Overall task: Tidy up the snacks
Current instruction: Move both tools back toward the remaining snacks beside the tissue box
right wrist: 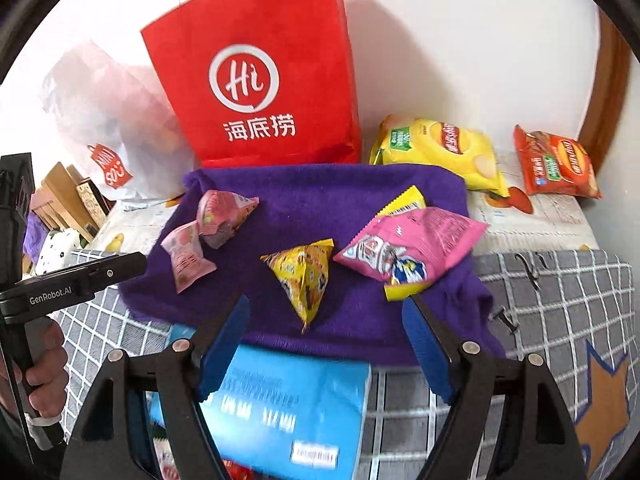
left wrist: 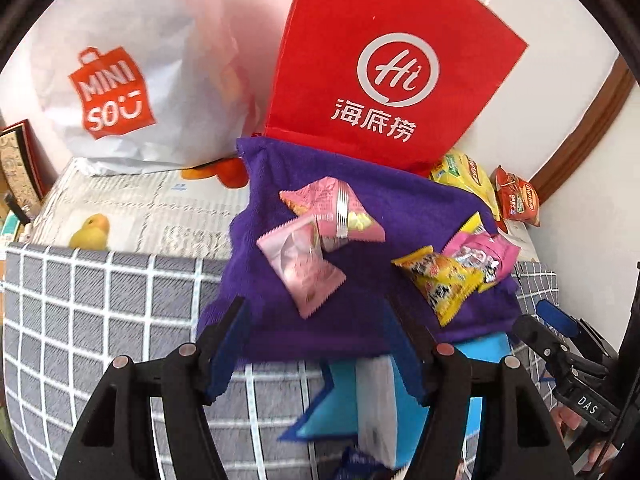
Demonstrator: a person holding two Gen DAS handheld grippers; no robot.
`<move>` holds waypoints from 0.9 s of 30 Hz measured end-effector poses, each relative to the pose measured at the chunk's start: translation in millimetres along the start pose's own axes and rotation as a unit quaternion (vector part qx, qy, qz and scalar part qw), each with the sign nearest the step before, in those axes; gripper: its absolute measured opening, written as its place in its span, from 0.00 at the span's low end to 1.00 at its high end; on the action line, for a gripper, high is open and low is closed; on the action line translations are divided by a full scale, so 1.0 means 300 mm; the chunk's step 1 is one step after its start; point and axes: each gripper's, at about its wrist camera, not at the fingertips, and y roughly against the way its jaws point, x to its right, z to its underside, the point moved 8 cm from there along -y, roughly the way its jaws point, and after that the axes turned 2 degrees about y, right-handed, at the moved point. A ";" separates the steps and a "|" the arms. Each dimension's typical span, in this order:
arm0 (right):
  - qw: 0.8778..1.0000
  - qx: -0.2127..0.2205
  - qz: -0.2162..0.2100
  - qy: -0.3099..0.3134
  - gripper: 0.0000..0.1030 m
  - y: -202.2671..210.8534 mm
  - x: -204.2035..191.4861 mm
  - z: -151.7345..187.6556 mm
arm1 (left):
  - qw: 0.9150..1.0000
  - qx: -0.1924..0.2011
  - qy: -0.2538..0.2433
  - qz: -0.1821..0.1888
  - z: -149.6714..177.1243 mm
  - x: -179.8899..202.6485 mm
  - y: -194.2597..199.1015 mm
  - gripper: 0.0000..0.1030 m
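A purple towel (right wrist: 320, 216) lies spread over a grey checked cloth (right wrist: 552, 300), and everything else is placed from it. On the towel's left part sit two pale pink snack packets (right wrist: 188, 256) touching each other, one partly over the other. Near the towel's middle, toward its front edge, is a yellow pyramid-shaped packet (right wrist: 306, 276). On the towel's right part a bright pink packet (right wrist: 404, 244) lies on top of a yellow packet (right wrist: 404, 200) whose ends stick out above and below it. Behind the towel stands a red paper bag (right wrist: 264, 80), upright against the wall; to the left of that is a white plastic bag (left wrist: 132, 80). Behind the towel's right corner lie a yellow chip bag (right wrist: 444, 152) and, further right, a red chip bag (right wrist: 556, 168), apart from each other. A blue packet (right wrist: 296, 408) pokes out from under the towel's front edge.

The left gripper (left wrist: 316, 344) hangs over that front edge, jaws standing apart with nothing pinched between them. The right gripper (right wrist: 328, 340) hangs over the same edge further right, jaws wide and holding nothing
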 end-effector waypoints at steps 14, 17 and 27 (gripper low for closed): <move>0.999 -0.027 -0.023 0.037 0.62 0.181 -0.073 0.326 | 1.000 0.005 -0.002 -0.014 0.172 -0.036 0.178 0.63; 0.998 -0.035 -0.033 0.050 0.62 0.191 -0.086 0.390 | 1.000 0.005 -0.007 -0.018 0.195 -0.051 0.211 0.63; 0.993 -0.054 -0.027 0.102 0.63 0.164 -0.145 0.506 | 1.000 0.003 -0.006 -0.013 0.267 -0.080 0.258 0.63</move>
